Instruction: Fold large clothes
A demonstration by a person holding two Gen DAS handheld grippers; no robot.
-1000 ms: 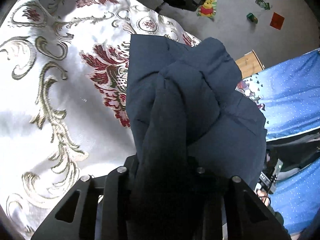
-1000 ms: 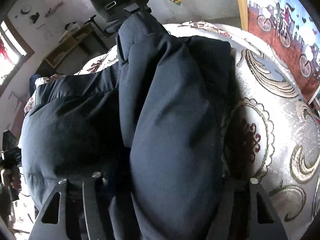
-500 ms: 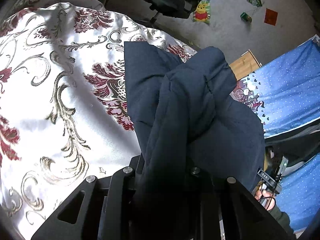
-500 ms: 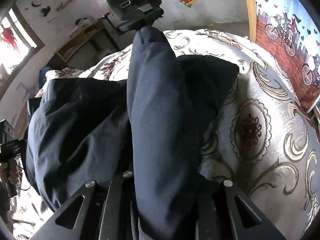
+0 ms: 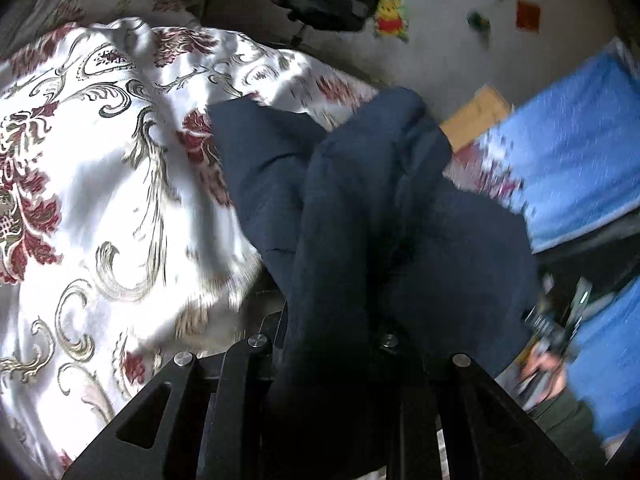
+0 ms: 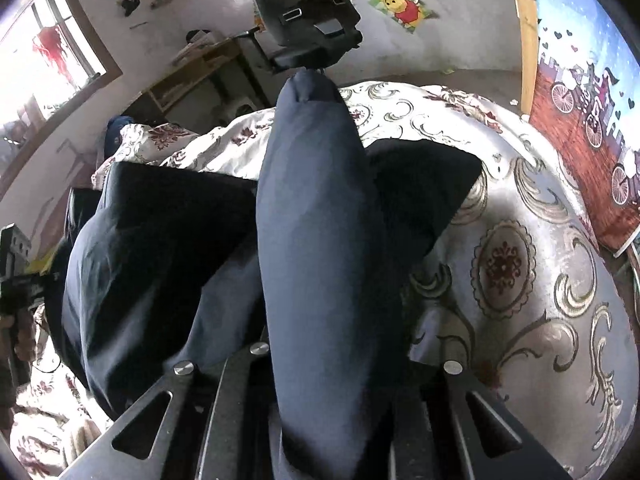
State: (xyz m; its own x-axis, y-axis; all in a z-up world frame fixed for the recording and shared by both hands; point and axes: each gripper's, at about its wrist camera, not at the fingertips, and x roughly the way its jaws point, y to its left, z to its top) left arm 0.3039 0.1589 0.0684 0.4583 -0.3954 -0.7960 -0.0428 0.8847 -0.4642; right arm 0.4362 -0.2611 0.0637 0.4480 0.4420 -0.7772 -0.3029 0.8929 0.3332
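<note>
Each tool [image 5: 332,360] [image 6: 320,364] has black angular fingers with triangular cut-outs and silver round screws.

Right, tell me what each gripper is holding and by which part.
Both hold the dark blue garment. The left gripper and the right gripper each pinch a bunched fold of it; which part cannot be told.

The dark navy garment [image 6: 320,240] is matt, smooth cloth. The bedspread [image 6: 540,288] is shiny satin-like cloth with woven patterns. The gripper frames look like matt black plastic.
</note>
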